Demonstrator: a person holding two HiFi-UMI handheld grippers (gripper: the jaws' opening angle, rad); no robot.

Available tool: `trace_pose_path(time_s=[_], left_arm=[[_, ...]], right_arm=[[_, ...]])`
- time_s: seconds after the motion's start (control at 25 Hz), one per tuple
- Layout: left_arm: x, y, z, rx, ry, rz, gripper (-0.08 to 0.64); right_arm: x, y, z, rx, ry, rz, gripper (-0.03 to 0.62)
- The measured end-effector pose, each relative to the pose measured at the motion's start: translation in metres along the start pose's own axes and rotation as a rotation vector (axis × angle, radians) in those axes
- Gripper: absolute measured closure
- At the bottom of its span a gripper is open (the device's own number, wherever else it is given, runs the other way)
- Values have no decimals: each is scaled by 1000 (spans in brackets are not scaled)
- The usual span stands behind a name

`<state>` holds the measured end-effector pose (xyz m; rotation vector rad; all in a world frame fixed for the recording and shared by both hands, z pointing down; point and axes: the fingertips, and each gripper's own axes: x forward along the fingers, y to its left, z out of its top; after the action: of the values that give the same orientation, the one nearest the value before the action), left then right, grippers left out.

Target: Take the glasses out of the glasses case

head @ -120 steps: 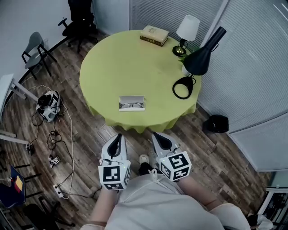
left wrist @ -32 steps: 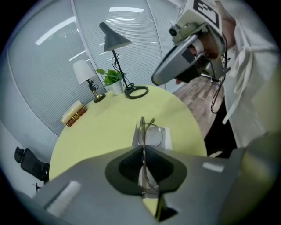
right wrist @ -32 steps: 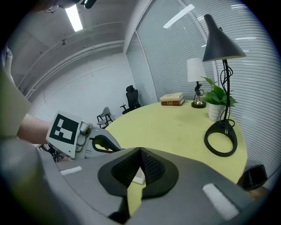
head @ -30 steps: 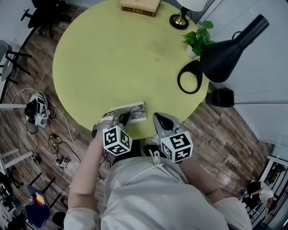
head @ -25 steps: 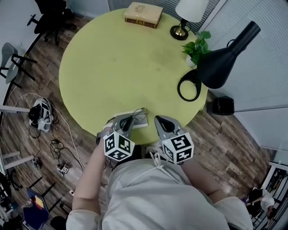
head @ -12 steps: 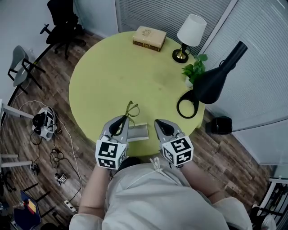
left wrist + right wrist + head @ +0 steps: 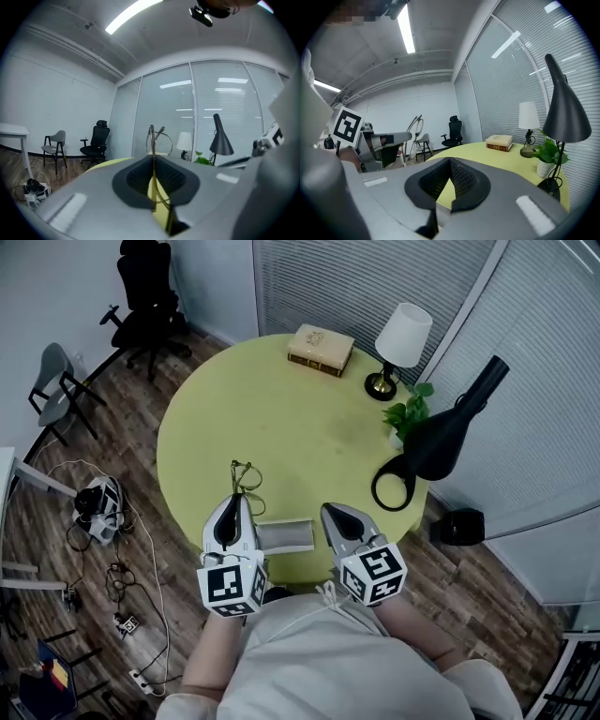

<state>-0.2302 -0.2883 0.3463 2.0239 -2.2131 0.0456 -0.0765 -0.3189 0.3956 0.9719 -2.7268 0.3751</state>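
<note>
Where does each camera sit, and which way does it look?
Head view: on the person's head, facing steeply down at the table; left tongs, right tongs, arms and torso show.
Left gripper view: on the left tongs, facing level past the glasses in its shut jaws toward the blinds.
Right gripper view: on the right tongs, facing across the table to the book; its shut jaws show.
Shared: all three show the glasses and black lamp.

Yellow-green table (image 7: 281,409), pale grey glasses case (image 7: 286,536)

Grey left claw (image 7: 234,499), right claw (image 7: 327,510), black-white marker cubes (image 7: 232,589), pale shirt (image 7: 319,662)
</note>
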Motion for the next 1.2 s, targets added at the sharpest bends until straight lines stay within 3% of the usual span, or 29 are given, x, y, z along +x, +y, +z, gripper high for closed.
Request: trace_pose_path(time_s=[0.36, 0.76, 1.2], left_arm=[[-6, -1, -2, 1, 15, 0, 545], [-13, -4, -5, 27, 26, -7, 545], [-17, -5, -12, 34, 38, -8, 545]], right_arm=[[-7, -5, 16, -1, -58, -74, 594], [-7, 8, 20, -40, -57, -55, 594], [-8, 6, 18, -2, -68, -91, 594]])
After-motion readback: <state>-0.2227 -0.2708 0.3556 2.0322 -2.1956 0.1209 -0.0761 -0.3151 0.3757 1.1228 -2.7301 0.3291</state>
